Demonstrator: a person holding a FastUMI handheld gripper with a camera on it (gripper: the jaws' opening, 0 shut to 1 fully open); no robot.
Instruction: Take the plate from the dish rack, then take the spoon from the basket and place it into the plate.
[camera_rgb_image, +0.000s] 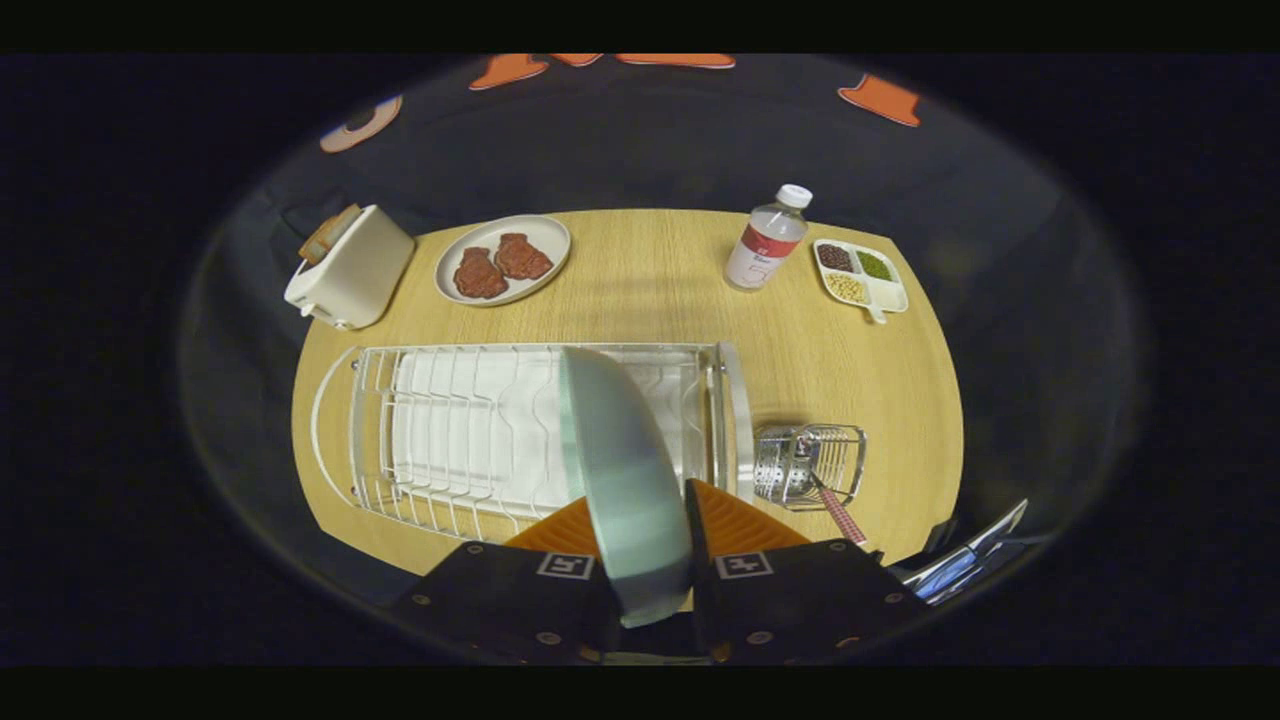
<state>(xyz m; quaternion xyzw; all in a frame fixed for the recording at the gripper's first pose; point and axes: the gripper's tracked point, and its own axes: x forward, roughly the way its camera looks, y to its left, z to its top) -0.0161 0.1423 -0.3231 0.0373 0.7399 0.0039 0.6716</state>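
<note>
Gripping the plate (625, 480) edge-on, the gripper (640, 560) is holding it upright above the dish rack (450, 430), seemingly lifted free. The spoon (835, 510) is standing in the basket (810, 465) at 2 o'clock, its handle slanting toward the gripper, over the worktop (650, 290).

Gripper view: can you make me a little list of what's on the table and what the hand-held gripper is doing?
hand-held gripper: shut on the plate, one finger on each side
plate: pale green, held on edge between the fingers, above the rack
rack: white wire, on the table just ahead of the fingers
basket: small metal one beside the rack
spoon: in the basket, handle sticking out
far side of table: toaster, meat dish, bottle, snack tray
</note>
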